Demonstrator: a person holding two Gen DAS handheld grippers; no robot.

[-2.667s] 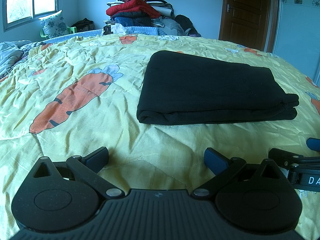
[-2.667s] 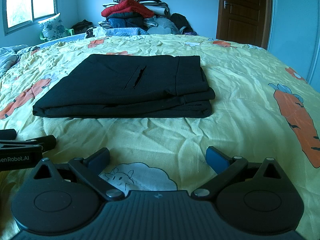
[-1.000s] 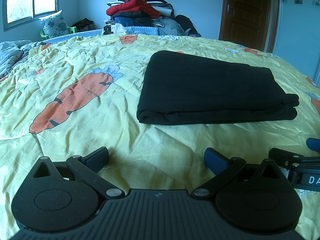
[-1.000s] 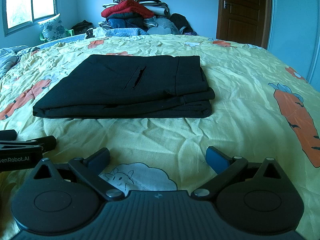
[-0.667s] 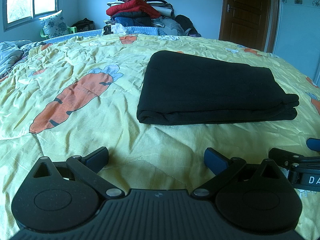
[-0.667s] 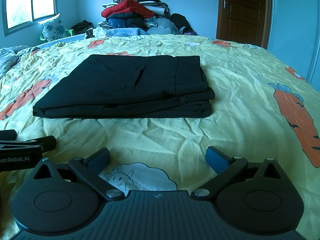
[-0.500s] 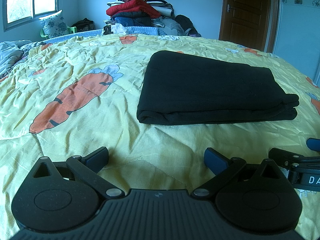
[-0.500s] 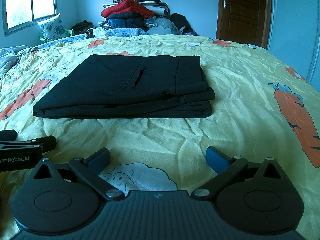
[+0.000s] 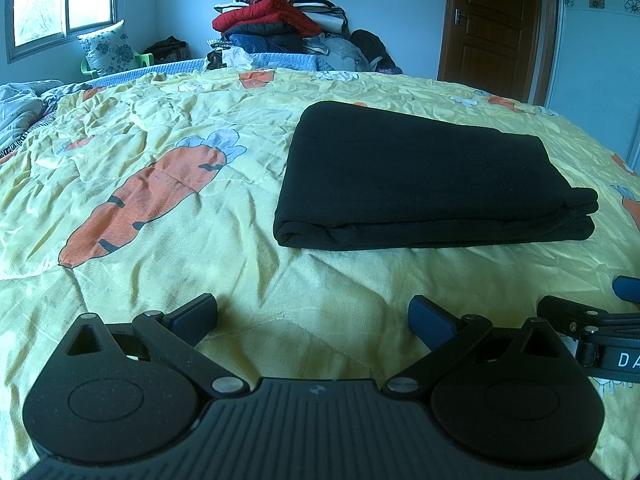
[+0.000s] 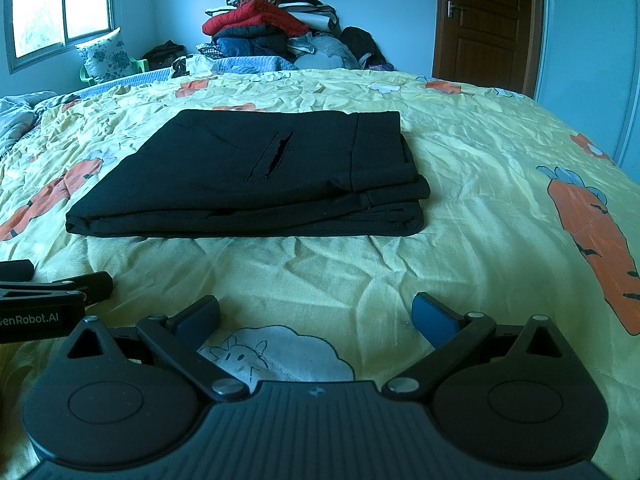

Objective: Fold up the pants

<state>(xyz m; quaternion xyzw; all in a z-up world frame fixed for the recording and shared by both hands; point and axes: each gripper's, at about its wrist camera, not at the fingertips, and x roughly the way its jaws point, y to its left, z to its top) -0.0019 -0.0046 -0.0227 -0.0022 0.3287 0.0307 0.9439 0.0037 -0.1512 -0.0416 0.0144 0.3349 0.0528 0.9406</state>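
Nothing has moved since the earlier frames: the black pants (image 9: pixel 424 176) lie folded on the carrot-print quilt (image 9: pixel 160 128), long axis crosswise, ahead of both grippers. Left gripper (image 9: pixel 312 316) and right gripper (image 10: pixel 316 314) rest apart, jaws spread, empty, about equally near.
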